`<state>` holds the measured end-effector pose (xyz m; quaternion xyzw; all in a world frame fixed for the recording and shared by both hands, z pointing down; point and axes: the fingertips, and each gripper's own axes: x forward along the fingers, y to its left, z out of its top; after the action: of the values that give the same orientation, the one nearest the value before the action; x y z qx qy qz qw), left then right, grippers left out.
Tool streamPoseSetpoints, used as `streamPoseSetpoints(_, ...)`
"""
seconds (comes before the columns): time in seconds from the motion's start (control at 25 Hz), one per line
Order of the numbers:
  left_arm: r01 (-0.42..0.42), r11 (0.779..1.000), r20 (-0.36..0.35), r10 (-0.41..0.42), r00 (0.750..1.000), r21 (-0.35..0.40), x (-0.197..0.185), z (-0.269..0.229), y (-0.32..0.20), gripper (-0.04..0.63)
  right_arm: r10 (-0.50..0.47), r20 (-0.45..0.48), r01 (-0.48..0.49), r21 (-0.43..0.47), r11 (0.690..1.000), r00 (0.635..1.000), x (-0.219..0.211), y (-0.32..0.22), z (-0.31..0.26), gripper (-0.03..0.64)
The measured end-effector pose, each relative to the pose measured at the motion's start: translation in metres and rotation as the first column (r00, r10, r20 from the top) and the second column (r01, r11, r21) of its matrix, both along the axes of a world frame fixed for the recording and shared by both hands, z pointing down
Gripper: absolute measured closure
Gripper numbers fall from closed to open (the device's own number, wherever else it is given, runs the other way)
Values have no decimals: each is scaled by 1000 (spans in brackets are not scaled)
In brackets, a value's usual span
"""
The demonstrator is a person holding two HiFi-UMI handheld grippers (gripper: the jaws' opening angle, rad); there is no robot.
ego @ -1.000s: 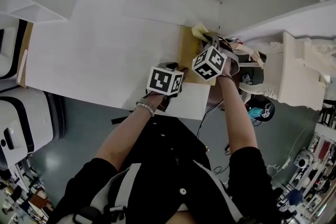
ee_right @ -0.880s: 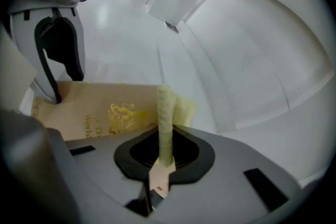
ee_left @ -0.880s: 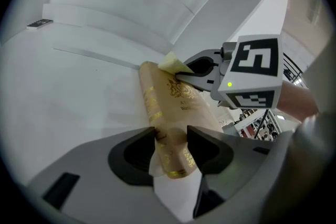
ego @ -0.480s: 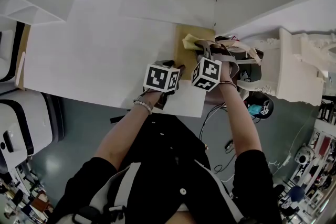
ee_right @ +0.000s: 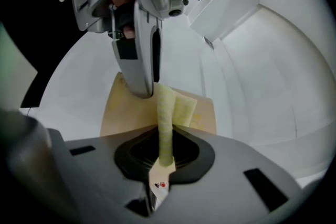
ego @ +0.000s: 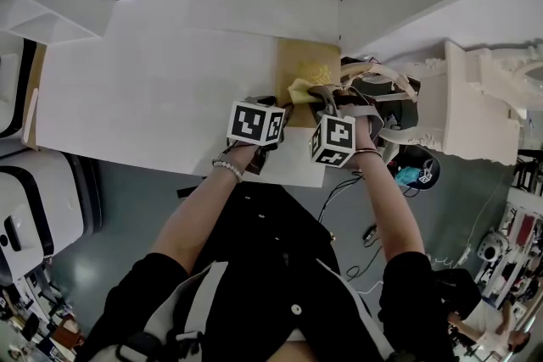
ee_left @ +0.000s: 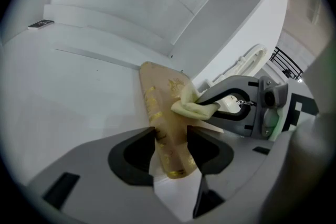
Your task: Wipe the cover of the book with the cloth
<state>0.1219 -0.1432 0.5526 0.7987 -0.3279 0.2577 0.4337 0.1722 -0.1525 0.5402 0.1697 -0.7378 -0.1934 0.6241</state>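
The book point(ego: 297, 59) lies flat on the table point(ego: 170, 80), at the table's right end by its front edge, tan cover up. It is judged stiff and fairly light, apt to slide on the smooth table top under a wipe, so it is best held by its near end, clear of the cover's face. The cloth point(ego: 304, 87) is draped on the cover; it is soft and limp, and is best taken by a bunched fold. The left hand-held gripper point(ee_left: 171, 144) is set wide, its jaws closed against both sides of the book's near end. The right hand-held gripper point(ee_right: 164, 152) is clamped narrow on the cloth, whose free end is trailed onto the cover.
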Motion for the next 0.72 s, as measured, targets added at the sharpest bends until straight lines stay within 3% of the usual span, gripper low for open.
streamPoseSetpoints(0.2, 1, 1000, 1, -1, 1000, 1, 0, -1, 1, 402, 10, 18, -7, -117, 993, 1000, 2, 20, 0, 584)
streamPoseSetpoints(0.32, 1, 1000, 1, -1, 1000, -1, 0, -1, 1, 402, 58, 85, -45, -153, 987, 995, -4, 18, -8, 584)
streamPoseSetpoints(0.44, 3, 1000, 0, -3, 1000, 1, 1, -1, 0, 402, 111, 151, -95, -110, 989, 982, -12, -4, -19, 584)
streamPoseSetpoints(0.72, 5, 1000, 2, -5, 1000, 1, 1, -1, -1, 402, 214, 212, -220, 3, 976, 954, -23, -77, -35, 584)
